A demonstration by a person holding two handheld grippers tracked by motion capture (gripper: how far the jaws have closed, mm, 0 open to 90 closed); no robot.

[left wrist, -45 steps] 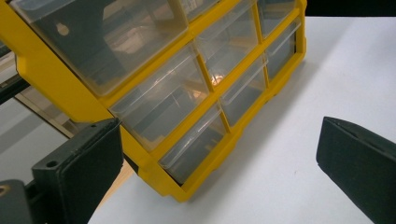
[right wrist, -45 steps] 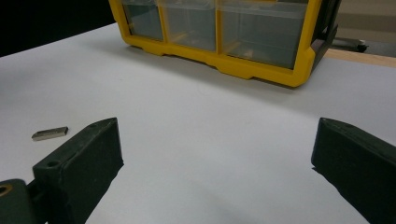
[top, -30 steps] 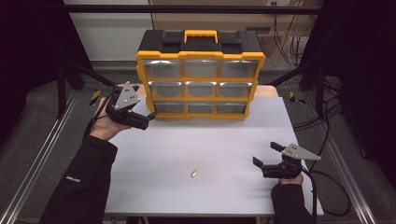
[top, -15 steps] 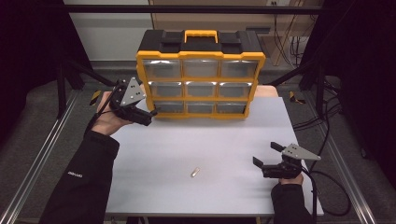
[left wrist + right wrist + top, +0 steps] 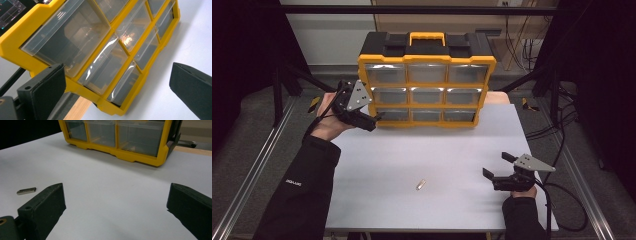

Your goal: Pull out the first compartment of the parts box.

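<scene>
Yellow drawer cabinet [image 5: 427,82], upright, drawers shut, table's far edge

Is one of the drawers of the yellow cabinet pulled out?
No, all nine clear drawers sit flush in the yellow cabinet.

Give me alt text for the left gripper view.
The left gripper, jaws wide open, points at the lower left corner of a tilted yellow drawer organizer with clear drawers, standing on a white table.

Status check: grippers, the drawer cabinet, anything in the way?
Left gripper open at cabinet's lower-left drawer, holding nothing. Right gripper open, low over table. Small metal piece lies loose mid-table.
</scene>
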